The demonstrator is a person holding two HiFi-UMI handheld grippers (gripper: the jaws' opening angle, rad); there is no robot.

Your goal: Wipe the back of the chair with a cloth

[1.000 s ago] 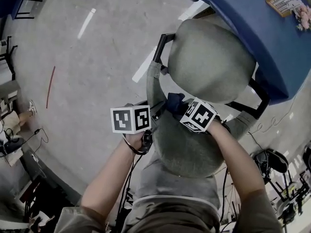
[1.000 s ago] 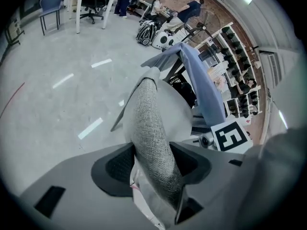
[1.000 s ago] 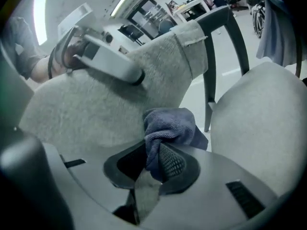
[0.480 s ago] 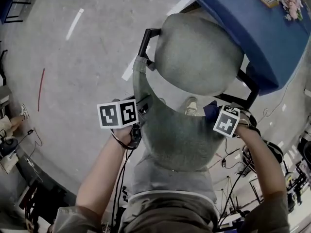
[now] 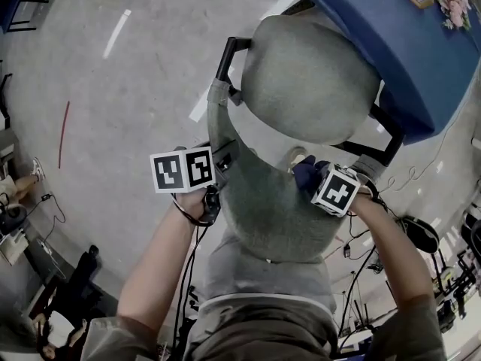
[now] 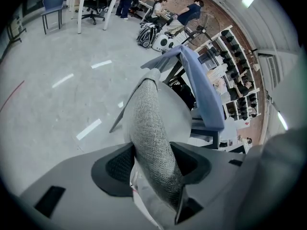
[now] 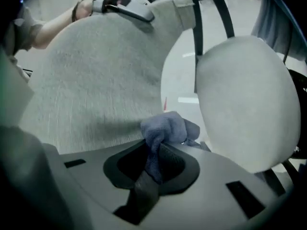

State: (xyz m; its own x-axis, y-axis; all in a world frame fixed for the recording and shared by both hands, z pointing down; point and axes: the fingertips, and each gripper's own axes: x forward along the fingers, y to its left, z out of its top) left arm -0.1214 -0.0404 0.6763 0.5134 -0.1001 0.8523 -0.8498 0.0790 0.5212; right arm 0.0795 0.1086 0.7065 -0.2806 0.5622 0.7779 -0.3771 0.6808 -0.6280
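Cloth (image 7: 165,128), one blue wad, sits pinched in our right gripper (image 7: 156,162) at the single grey chair back (image 5: 278,209), whose side edge our left gripper (image 6: 153,166) clamps between its two jaws.

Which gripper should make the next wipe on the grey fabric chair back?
Right: the right gripper grips the dark blue cloth beside the grey fabric chair back; the left gripper clamps its edge.

Head view overhead; both gripper views close; shared: backrest (image 5: 274,216).
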